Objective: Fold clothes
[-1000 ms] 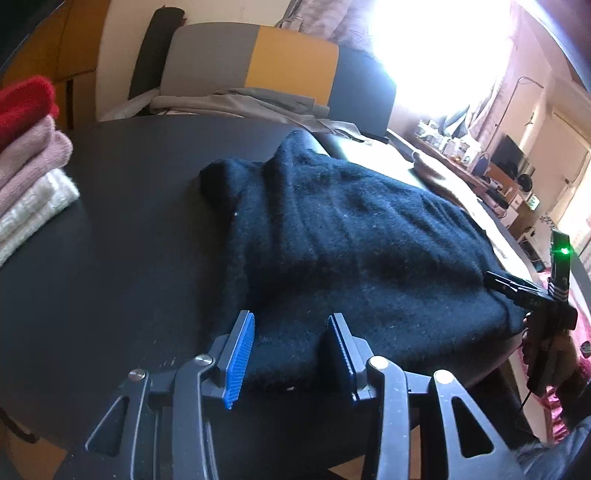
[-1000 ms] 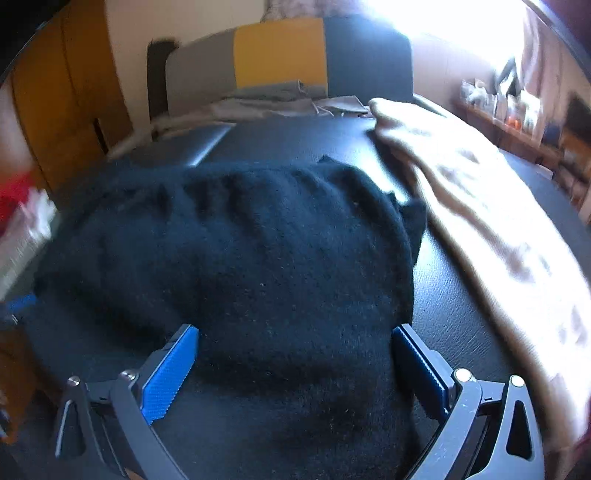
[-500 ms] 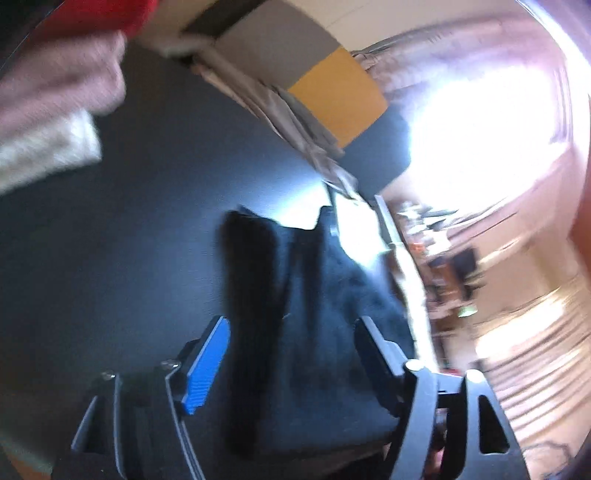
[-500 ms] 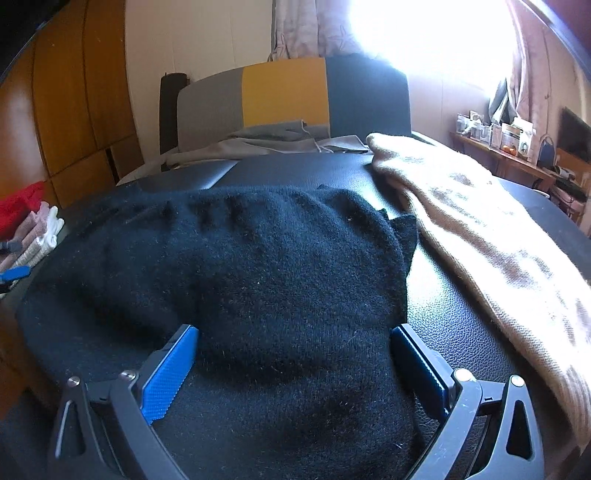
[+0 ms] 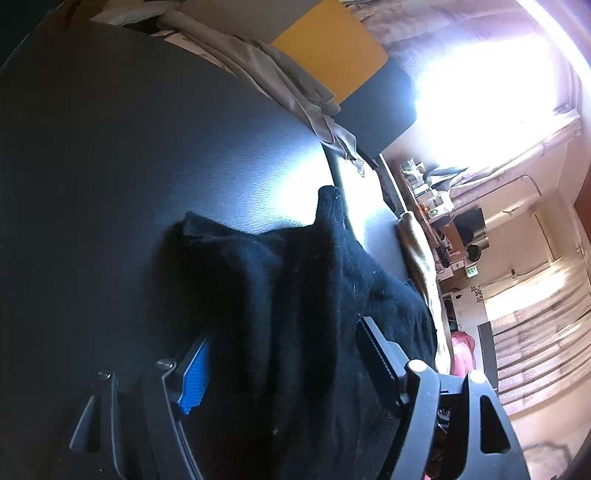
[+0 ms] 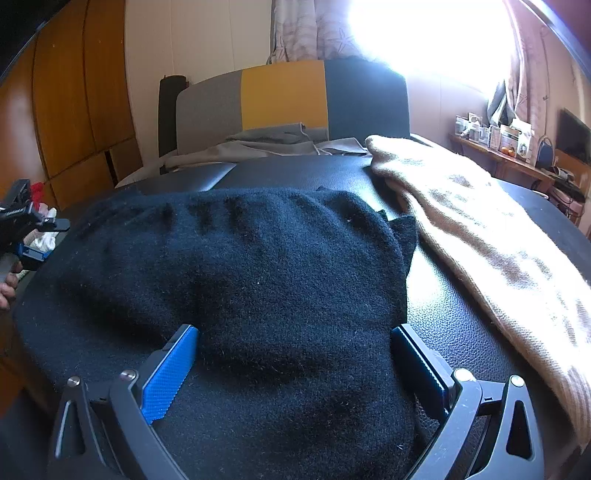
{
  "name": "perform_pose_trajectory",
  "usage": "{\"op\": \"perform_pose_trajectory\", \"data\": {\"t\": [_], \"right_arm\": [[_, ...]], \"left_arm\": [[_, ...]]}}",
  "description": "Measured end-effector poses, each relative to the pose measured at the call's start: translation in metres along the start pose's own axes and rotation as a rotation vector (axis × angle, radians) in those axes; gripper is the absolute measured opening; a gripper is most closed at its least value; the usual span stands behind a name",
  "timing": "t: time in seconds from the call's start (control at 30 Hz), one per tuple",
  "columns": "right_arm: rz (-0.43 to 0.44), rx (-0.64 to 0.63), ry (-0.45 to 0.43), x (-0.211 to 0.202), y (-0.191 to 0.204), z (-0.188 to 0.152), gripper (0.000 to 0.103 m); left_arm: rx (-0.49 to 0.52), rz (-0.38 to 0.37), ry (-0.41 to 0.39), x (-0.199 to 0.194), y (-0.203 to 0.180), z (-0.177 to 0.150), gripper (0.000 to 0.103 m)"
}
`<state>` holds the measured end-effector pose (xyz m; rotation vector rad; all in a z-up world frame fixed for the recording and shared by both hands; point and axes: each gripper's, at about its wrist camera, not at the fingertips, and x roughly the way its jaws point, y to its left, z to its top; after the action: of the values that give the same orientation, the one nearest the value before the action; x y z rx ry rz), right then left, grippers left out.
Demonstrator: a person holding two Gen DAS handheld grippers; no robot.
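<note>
A black knitted sweater (image 6: 258, 280) is lying bunched on a dark leather-textured table (image 6: 454, 325), occupying most of its near half and draping over the near edge. The right gripper (image 6: 293, 363) is standing wide, its two blue-padded fingers (image 6: 170, 373) straddling the near hem of the sweater without pinching it; fabric is filling the gap between the jaws. The left gripper (image 5: 284, 363) is likewise spread wide, its view strongly tilted, with a raised fold of the same sweater (image 5: 295, 295) sitting between its fingers (image 5: 194, 373); whether the pads are touching the knit cannot be told. In the right wrist view, the left gripper is appearing at the far left edge, held by a hand (image 6: 7, 280) just beside the sweater's left side. A beige knitted garment (image 6: 491, 236) is lying stretched along the right part of the table, just beside the black sweater, with a strip of bare table between them near the front. Beyond the table, a chair back in grey, yellow and dark panels (image 6: 291, 99) is standing with grey cloth (image 6: 266, 144) heaped at its base. A bright window (image 6: 424, 33) is washing out the upper right.
</note>
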<state>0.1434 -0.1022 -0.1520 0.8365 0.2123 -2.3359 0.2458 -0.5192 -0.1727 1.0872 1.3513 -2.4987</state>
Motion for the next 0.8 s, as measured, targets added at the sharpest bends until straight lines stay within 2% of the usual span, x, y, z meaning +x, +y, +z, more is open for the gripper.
{"op": "perform_pose_trajectory", "data": {"t": [0.03,0.07,0.1,0.13,0.23,0.3,0.37,0.43,0.47,0.5,0.53,0.7,0.8], "right_arm": [[0.003,0.001,-0.003,0.000,-0.001,0.000,0.103],[0.007,0.001,-0.006,0.000,-0.001,0.000,0.103],[0.010,0.001,-0.007,0.000,-0.002,0.001,0.103],[0.012,0.002,-0.004,0.001,-0.002,0.002,0.103],[0.015,-0.016,0.047,0.004,-0.002,0.009,0.103],[0.038,-0.015,0.117,0.005,-0.004,0.020,0.103],[0.075,-0.012,0.122,-0.004,-0.008,0.032,0.091],[0.127,-0.049,0.087,-0.016,-0.012,0.050,0.090],[0.156,-0.073,0.076,-0.020,-0.013,0.059,0.086],[0.189,-0.105,0.073,-0.022,-0.013,0.068,0.077],[0.223,-0.140,0.075,-0.022,-0.012,0.078,0.074],[0.404,-0.342,0.171,0.009,0.008,0.107,0.066],[0.445,-0.433,0.267,0.046,0.018,0.110,0.066]], "left_arm": [[0.008,0.007,0.002,0.002,-0.003,0.000,0.072],[0.019,0.016,0.006,0.003,-0.005,0.001,0.058],[0.003,0.027,0.021,0.005,-0.002,0.000,0.020],[-0.012,0.038,0.034,0.006,0.001,-0.001,0.016],[-0.031,0.056,0.007,0.000,0.003,0.003,0.015],[-0.043,0.067,-0.011,-0.004,0.004,0.007,0.015],[-0.055,0.079,-0.029,-0.008,0.005,0.010,0.014],[-0.055,0.094,-0.043,-0.014,0.005,0.016,0.014],[-0.050,0.105,-0.046,-0.019,0.006,0.021,0.014],[-0.042,0.120,-0.049,-0.024,0.005,0.026,0.014],[-0.029,0.136,-0.051,-0.029,0.004,0.031,0.014],[0.023,0.190,-0.037,-0.053,-0.013,0.051,0.014],[0.051,0.201,-0.009,-0.064,-0.029,0.059,0.014]]}}
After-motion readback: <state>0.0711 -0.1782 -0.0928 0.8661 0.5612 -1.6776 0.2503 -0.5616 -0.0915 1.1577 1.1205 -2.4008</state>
